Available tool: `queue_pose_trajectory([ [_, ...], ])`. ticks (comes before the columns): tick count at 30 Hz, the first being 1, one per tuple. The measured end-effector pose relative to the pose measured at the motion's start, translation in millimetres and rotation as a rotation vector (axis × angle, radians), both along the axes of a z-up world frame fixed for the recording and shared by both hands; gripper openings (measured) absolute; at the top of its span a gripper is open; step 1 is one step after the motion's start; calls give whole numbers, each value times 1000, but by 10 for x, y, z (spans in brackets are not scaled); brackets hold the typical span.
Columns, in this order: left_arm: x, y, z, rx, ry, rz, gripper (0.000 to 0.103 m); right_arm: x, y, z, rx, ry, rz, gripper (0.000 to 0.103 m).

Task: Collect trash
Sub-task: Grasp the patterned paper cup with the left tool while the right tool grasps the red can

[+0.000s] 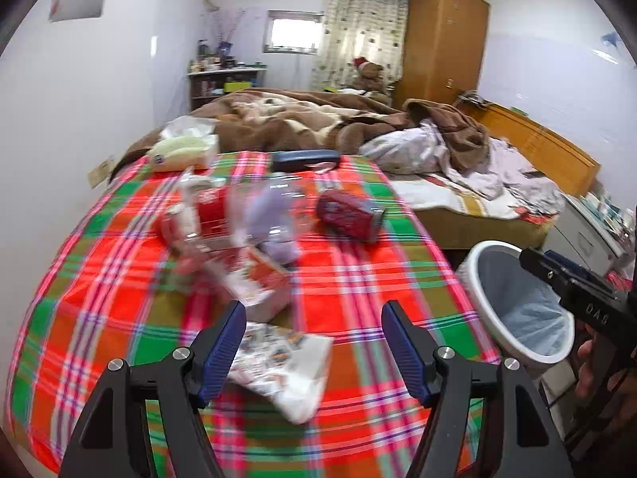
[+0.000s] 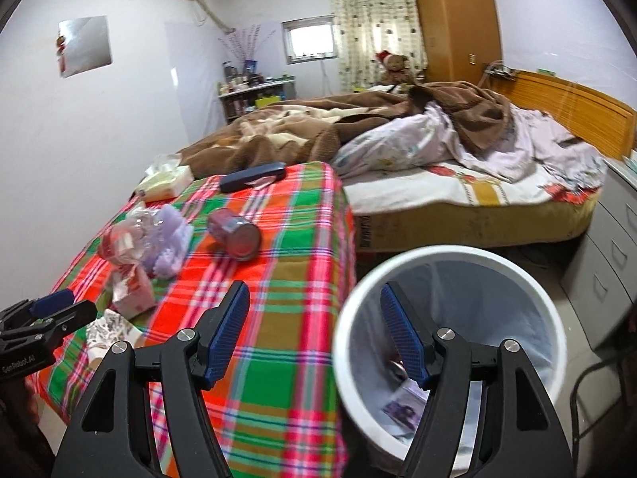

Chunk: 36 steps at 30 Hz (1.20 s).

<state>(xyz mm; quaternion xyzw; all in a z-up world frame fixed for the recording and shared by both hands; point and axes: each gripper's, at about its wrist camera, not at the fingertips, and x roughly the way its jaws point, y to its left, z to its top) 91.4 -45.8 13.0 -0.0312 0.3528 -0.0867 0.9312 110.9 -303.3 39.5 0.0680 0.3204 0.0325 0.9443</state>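
Left gripper (image 1: 314, 342): hovering over the plaid-covered table (image 1: 378, 279), fingers spread wide, gripping nothing. Showing between and just beneath the blue pads (image 1: 227, 342): a flat printed wrapper (image 1: 286, 366), lying partly under the left finger. Sitting just ahead of the left fingertip: a small red-and-white carton (image 1: 262, 283), tilted, blurred. Lying farther ahead: a crumpled clear plastic bottle with red label (image 1: 203, 215), touching a lavender packet (image 1: 270, 223); exact overlap hard telling through blur. Lying on its side ahead and slightly right of the finger gap: a red can (image 1: 350, 215), apart from the pile. Resting beyond it near the far table edge: a dark blue case (image 1: 304, 159) and a tissue pack (image 1: 183, 151). Standing off to the right of the right finger, beside the table: a white bin (image 1: 477, 263) with pale liner.

Right gripper (image 2: 314, 338): hanging over the bin's mouth, fingers wide apart, holding nothing. Left finger reading against the cloth near the table edge, right finger reading against the bin's inside. Lying in the bin bottom, just beside the right finger: a round metallic piece (image 2: 396, 370) and a purple printed wrapper (image 2: 402, 408). Poking in at far left of the right wrist view: the other gripper, near the carton.
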Motion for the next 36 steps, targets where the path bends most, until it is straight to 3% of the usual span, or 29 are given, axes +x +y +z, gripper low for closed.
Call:
queue_pose_trajectory([
  [7, 3, 384, -130, -17, 44, 79, 71, 209, 270, -16, -22, -5, 86, 70],
  [14, 61, 579, -297, -88, 109, 117, 75, 541, 427, -86, -28, 20, 144, 70],
  [26, 222, 318, -714, -157, 259, 78, 75, 1078, 652, -241, -81, 76, 232, 70],
  [33, 268, 235, -737, -154, 265, 93, 75, 1283, 848, -295, -139, 83, 316, 70],
  [36, 249, 190, -738, -115, 268, 87, 75, 1376, 909, -348, -144, 113, 333, 70],
])
